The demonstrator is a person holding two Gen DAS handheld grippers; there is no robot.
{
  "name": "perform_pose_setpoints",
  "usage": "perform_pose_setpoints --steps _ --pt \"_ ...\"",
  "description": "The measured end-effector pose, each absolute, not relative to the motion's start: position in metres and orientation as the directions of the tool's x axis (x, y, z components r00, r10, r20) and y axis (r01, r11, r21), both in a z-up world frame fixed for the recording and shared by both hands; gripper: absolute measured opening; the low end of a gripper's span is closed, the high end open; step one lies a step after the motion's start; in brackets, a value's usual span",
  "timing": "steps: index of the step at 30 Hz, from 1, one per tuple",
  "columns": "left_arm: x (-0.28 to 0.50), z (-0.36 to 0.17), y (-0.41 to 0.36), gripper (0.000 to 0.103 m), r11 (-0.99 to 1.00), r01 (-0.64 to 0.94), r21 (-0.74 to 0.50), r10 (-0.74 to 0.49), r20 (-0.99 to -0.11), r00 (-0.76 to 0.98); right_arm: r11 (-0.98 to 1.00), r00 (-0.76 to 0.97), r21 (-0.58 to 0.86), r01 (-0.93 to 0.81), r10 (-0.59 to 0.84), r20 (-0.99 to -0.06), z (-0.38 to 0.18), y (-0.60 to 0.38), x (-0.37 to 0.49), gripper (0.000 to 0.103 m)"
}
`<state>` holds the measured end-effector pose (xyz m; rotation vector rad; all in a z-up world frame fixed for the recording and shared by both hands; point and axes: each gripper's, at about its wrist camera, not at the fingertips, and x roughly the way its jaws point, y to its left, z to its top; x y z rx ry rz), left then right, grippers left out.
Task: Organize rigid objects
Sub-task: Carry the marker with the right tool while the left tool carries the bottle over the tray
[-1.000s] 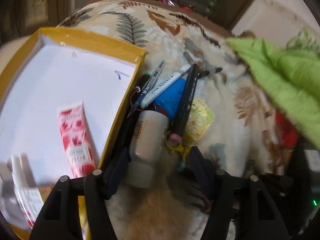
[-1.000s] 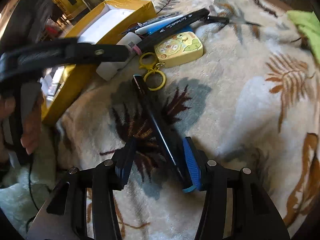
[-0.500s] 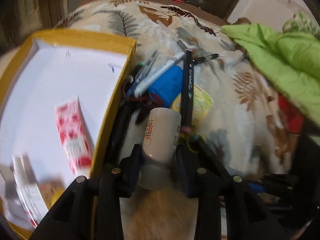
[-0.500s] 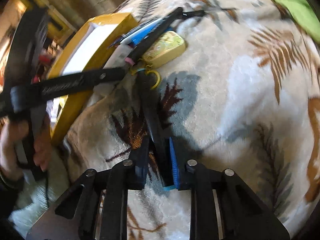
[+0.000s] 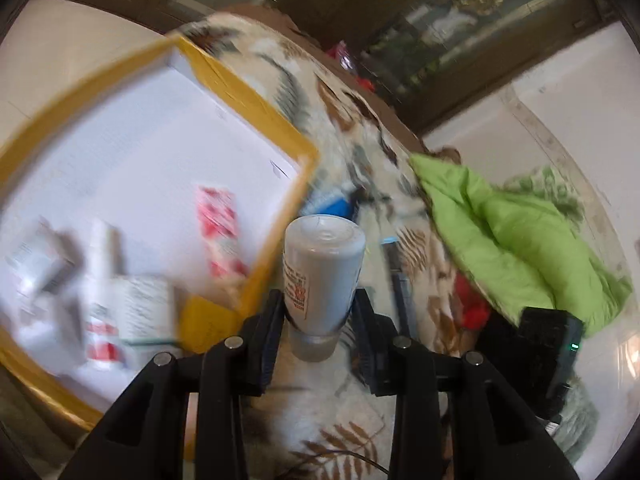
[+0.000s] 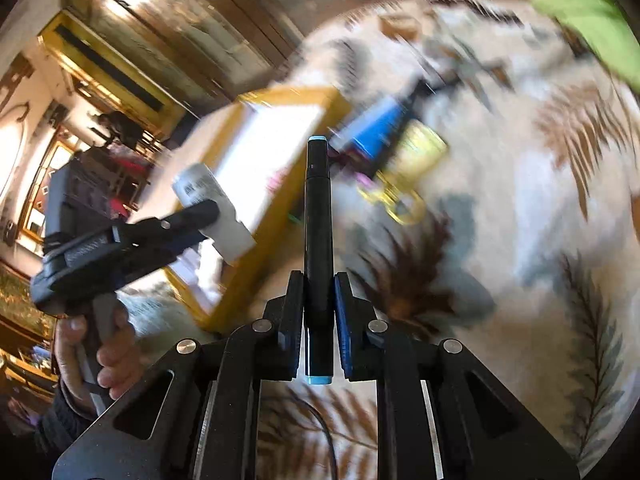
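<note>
White bottle (image 5: 322, 276) pinched in left tongs (image 5: 318, 320) — black marker (image 6: 318, 240) clamped in right tongs (image 6: 319, 312).

Box (image 5: 256, 108) lies on the blanket (image 5: 360, 412); tube (image 5: 218, 224) inside it; quilt (image 5: 520, 240) to its right

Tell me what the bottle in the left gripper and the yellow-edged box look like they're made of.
White bottle: probably plastic, with a smooth, slightly glossy skin and a moulded ring on its base. Box: likely cardboard, with thin flat yellow walls, a matte finish and a white inside. Blur leaves both uncertain.
</note>
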<state>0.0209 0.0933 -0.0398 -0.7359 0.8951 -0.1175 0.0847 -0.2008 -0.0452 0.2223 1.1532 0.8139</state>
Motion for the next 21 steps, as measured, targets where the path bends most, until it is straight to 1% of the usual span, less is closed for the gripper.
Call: perform_pose_setpoints --steps 3,8,10,12,15,17,19,21 --pt "0.021 -0.035 0.12 0.034 0.741 -0.248 -0.625 -0.363 -0.682 0.635 0.677 0.175 0.54 -0.501 0.69 -0.702 -0.021 -0.173 0.09 0.014" --pt "0.028 -0.043 0.162 0.034 0.729 -0.325 -0.602 -0.333 -0.727 0.6 0.654 0.161 0.523 -0.547 0.695 -0.701 -0.009 -0.119 0.105 0.014" --pt "0.035 -0.052 0.178 0.034 0.715 -0.364 -0.597 -0.322 -0.743 0.587 0.646 0.149 0.513 -0.566 0.692 -0.706 -0.012 -0.092 0.112 0.014" --pt "0.041 -0.063 0.189 0.034 0.699 -0.384 -0.602 -0.338 -0.753 0.565 0.641 0.124 0.503 -0.579 0.68 -0.723 -0.018 -0.065 0.119 0.014" --pt "0.055 -0.075 0.192 0.034 0.726 -0.39 -0.567 -0.333 -0.786 0.521 0.645 0.103 0.48 -0.594 0.653 -0.75 -0.026 -0.037 0.12 0.014" --pt "0.059 -0.082 0.197 0.034 0.719 -0.396 -0.571 -0.342 -0.787 0.513 0.66 0.099 0.453 -0.599 0.622 -0.777 -0.036 -0.02 0.122 0.014" --pt "0.057 -0.083 0.202 0.034 0.732 -0.4 -0.551 -0.318 -0.796 0.515 0.669 0.078 0.454 -0.589 0.606 -0.791 -0.047 -0.008 0.124 0.014" --pt "0.055 -0.085 0.205 0.035 0.725 -0.411 -0.553 -0.32 -0.799 0.509 0.677 0.075 0.432 -0.596 0.582 -0.81 -0.055 0.003 0.122 0.014"
